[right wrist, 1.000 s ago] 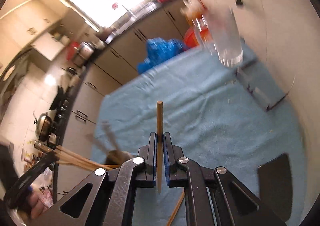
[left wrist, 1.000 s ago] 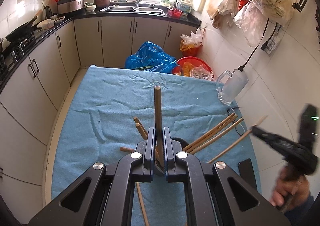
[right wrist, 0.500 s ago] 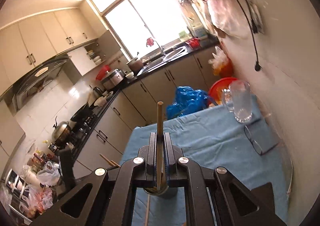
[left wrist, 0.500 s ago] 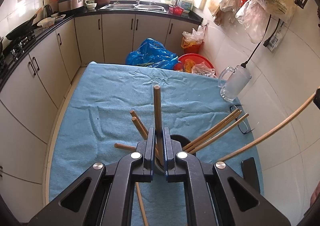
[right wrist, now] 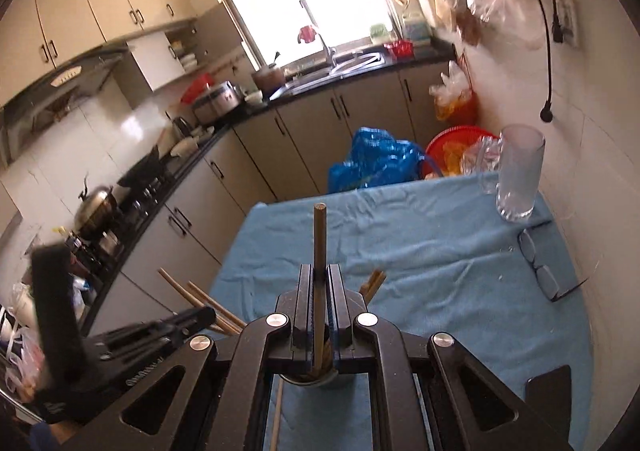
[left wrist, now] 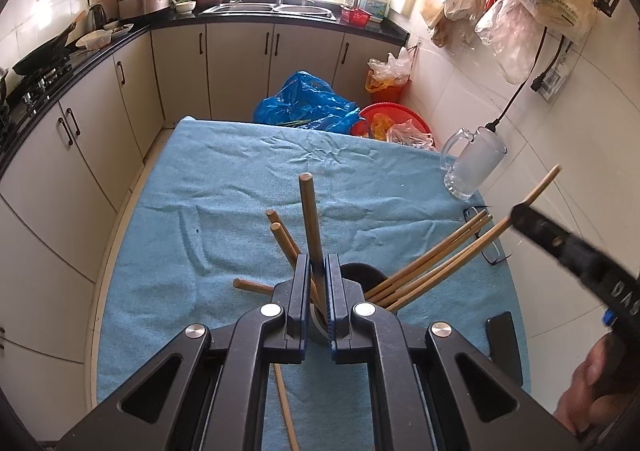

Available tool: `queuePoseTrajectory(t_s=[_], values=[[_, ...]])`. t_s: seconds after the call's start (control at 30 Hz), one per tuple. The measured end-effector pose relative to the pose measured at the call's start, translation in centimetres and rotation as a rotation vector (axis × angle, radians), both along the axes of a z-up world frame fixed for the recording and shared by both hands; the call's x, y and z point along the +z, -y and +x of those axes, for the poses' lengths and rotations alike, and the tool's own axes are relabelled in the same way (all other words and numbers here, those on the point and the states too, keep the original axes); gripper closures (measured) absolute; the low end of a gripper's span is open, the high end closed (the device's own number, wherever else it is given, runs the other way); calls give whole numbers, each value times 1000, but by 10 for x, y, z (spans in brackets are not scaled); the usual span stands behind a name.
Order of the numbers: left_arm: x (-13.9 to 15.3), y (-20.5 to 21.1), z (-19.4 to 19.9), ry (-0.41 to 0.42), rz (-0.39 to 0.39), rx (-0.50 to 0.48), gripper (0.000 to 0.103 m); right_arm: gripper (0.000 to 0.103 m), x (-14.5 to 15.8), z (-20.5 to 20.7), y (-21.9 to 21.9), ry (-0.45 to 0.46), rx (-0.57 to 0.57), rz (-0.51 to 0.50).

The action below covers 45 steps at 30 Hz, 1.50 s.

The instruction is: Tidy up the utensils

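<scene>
Left gripper [left wrist: 318, 291] has its jaws closed on one brown chopstick [left wrist: 311, 223], which stands nearly upright over the dark holder cup [left wrist: 360, 271] near the centre of the blue cloth [left wrist: 224, 187]; this grip and pose match the frames from a second ago. Right gripper [right wrist: 319, 303] likewise clamps a single pale chopstick [right wrist: 319, 239]. Over the last second it has swung in from the right and now sits above the cup [right wrist: 312, 377], chopstick tip at its mouth. Several chopsticks [left wrist: 432, 259] already lean in the cup; one loose chopstick [left wrist: 286, 407] remains on the cloth. Judgement: insertion is imminent; sorting is well advanced.
</scene>
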<state>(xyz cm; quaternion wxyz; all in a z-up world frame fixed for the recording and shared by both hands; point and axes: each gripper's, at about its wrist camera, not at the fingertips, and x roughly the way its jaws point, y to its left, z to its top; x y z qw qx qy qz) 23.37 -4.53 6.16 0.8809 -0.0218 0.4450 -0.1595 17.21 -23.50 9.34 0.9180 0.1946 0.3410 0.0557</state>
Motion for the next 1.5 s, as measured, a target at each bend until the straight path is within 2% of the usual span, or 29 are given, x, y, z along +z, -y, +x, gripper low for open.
queuePoseTrajectory(t_s=[0.1, 0.3, 0.43, 0.57, 0.63, 0.73, 0.87, 0.97, 1.1, 1.27, 1.4, 1.5], values=[[1, 0, 0, 4, -3, -1, 97, 95, -4, 3, -3, -18, 21, 15], [7, -4, 0, 8, -24, 5, 97, 94, 17, -9, 9, 34, -1, 27], [13, -5, -1, 16, -26, 6, 90, 83, 33, -18, 22, 64, -22, 46], [24, -7, -6, 32, -45, 5, 88, 80, 45, -29, 31, 79, -42, 67], [33, -9, -11, 57, -49, 8, 86, 62, 47, -38, 35, 84, -47, 67], [46, -17, -21, 99, -60, 26, 73, 50, 43, -53, 40, 70, -58, 51], [54, -29, -40, 150, -36, 49, 67, 50, 15, -68, 45, -8, -59, 49], [46, -42, -58, 154, -16, 81, 63, 50, -16, -78, 50, -83, -73, 93], [18, -61, -79, 84, -12, 117, 63, 50, -58, -86, 50, -185, -85, 123], [-23, -83, -95, -29, 16, 156, 63, 50, -114, -82, 53, -342, -89, 223], [-50, -101, -104, -133, -15, 185, 63, 52, -146, -72, 51, -447, -114, 234], [-66, -111, -111, -173, 7, 215, 63, 52, -166, -58, 49, -530, -120, 249]])
